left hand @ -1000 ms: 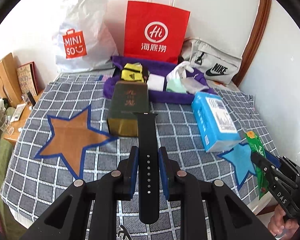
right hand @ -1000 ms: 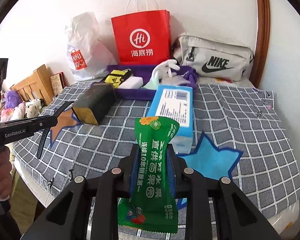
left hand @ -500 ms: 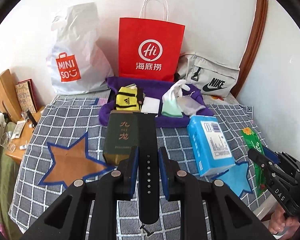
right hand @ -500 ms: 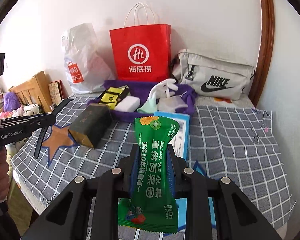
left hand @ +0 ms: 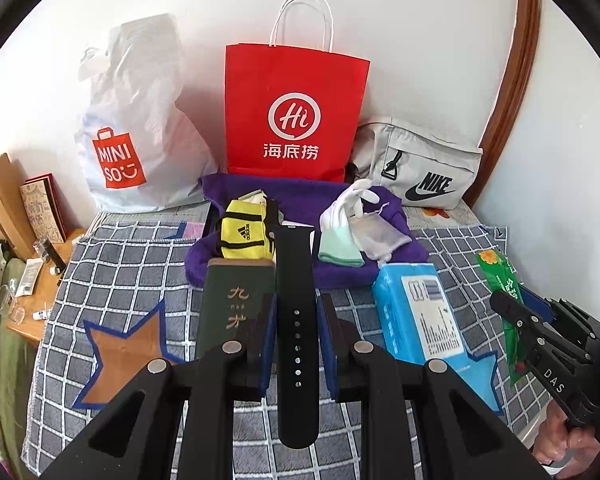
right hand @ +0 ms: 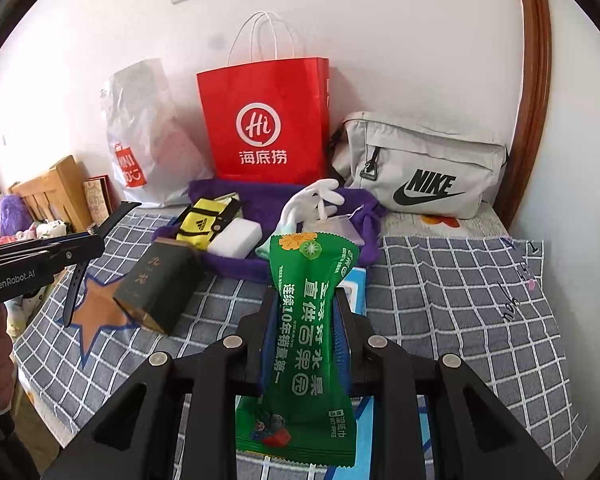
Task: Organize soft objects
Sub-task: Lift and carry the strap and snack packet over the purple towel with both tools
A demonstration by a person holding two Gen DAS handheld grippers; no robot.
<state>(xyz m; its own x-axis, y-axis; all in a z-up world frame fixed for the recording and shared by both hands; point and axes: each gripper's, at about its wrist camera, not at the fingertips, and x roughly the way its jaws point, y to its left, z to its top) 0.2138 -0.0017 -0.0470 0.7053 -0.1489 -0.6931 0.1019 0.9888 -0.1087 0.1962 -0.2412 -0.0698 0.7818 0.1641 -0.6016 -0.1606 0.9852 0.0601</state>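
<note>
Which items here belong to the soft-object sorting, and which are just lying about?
In the job: black watch strap in the left gripper; green wet-wipes packet in the right gripper; purple towel; white glove.

Lying about: red paper bag; Nike pouch; dark green box.

A paper bag (left hand: pixel 296 112) is standing against the wall between a plastic bag (left hand: pixel 140 128) on its left and a sling bag (left hand: pixel 420 168) on its right. Before them, a towel (left hand: pixel 300 192) is lying on the bed cover (right hand: pixel 460 300), carrying a glove (left hand: pixel 346 204) and a pouch (left hand: pixel 244 236). A box (left hand: pixel 228 308) and a tissue pack (left hand: pixel 416 312) are sitting nearer, left and right.
</note>
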